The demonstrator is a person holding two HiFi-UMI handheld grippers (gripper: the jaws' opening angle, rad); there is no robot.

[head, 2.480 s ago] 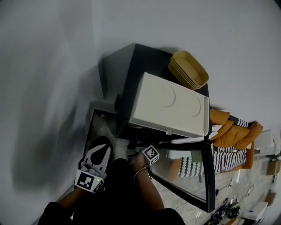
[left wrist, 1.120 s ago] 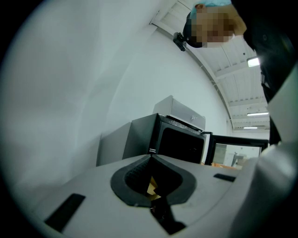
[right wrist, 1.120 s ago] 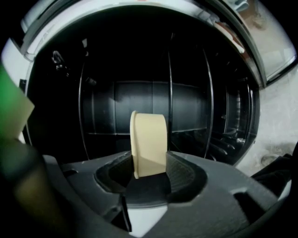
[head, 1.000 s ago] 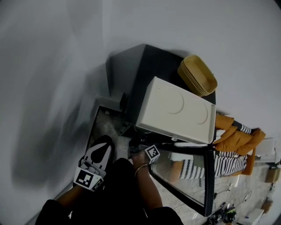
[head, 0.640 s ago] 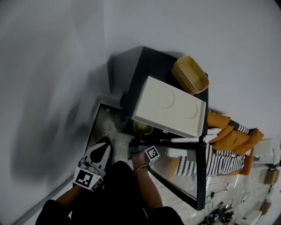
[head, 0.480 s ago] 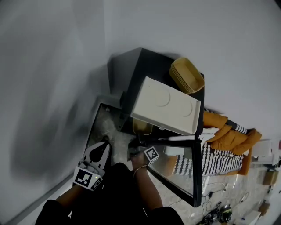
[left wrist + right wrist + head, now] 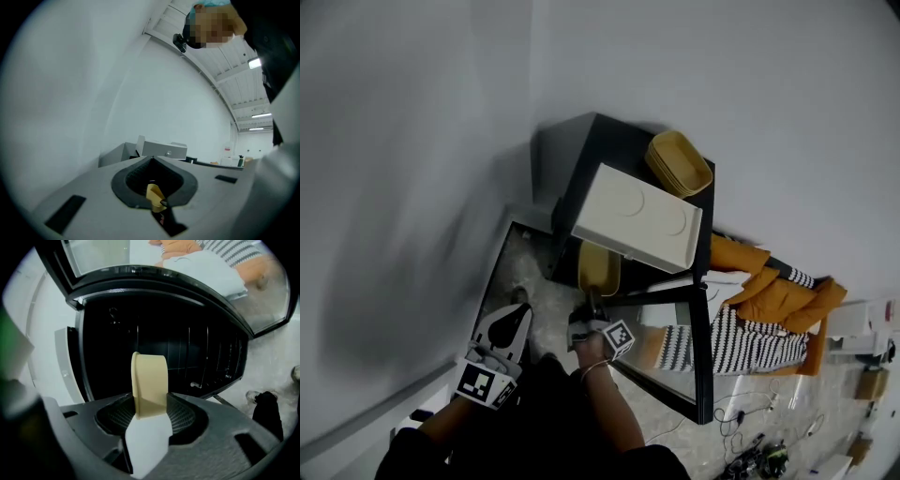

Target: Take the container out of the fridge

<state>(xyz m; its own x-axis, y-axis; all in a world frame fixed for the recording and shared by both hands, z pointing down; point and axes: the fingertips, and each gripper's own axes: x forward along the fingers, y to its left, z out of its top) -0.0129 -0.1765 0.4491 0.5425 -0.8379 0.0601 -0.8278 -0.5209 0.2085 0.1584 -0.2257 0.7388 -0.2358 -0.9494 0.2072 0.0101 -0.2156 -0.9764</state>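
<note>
I am clenching my right gripper [image 7: 149,414] on the rim of one yellow container [image 7: 150,378], holding it at the open mouth of the fridge [image 7: 197,352]. The glass door [image 7: 701,356] is swinging wide at my right. My left gripper [image 7: 152,159] is hanging clenched on nothing. One stack [image 7: 680,161] and one white box [image 7: 636,217] are sitting on top.

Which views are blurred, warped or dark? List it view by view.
Head view: wall at left smeared by motion blur. Left gripper view: fisheye bends the ceiling lines; mosaic patch at top. Right gripper view: fridge interior nearly black, container sharp and well lit.
</note>
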